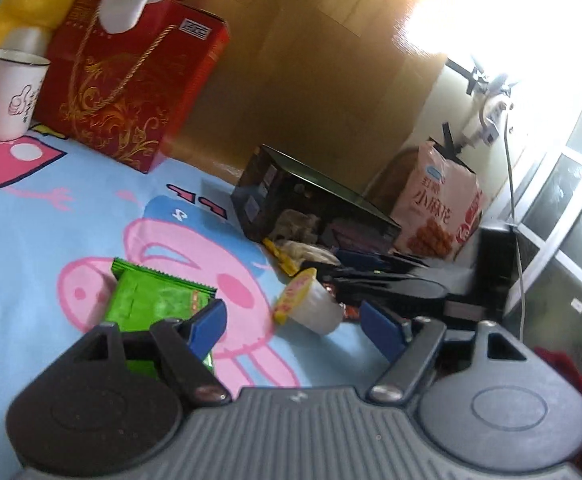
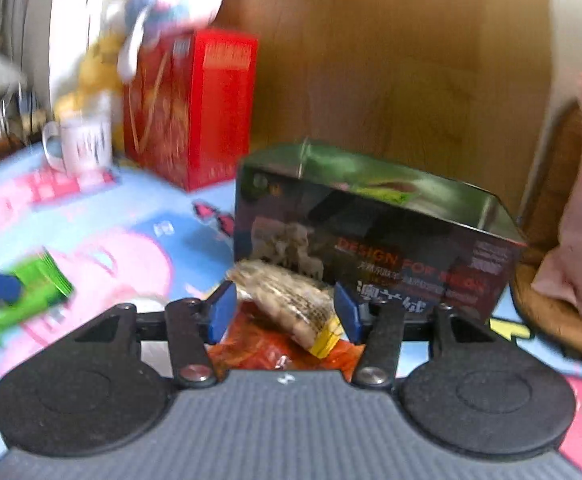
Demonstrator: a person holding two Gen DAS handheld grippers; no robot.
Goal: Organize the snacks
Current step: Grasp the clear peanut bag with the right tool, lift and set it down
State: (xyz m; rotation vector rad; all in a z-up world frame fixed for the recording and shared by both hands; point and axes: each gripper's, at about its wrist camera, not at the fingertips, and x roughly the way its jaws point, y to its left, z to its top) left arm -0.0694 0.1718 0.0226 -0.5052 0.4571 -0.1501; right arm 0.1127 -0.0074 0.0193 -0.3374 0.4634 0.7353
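dark box (image 2: 375, 236): it sits on the cartoon cloth (image 1: 31, 216) with its top open. I use it as the landmark. I think the snacks are meant to go inside it.
net bag of nuts (image 2: 287, 296): it lies right in front of the dark box, leaning on an orange packet (image 2: 259, 344). It is close to the box, so it is probably the next one to go in.
right gripper (image 2: 285, 312): its jaws stand apart, one on each side of the net bag. The pads do not seem to press on the bag, so I think it is not gripped.
green packet (image 1: 151, 300): it lies flat on the cloth, well to the left of the dark box.
left gripper (image 1: 295, 320): it is open and holds nothing. One finger (image 1: 207, 324) is over the edge of the green packet.
jelly cup (image 1: 307, 300): it lies tipped on its side, in front of the dark box, near the left gripper's gap.
pink snack bag (image 1: 439, 208): it stands right of the dark box, leaning so it stays up.
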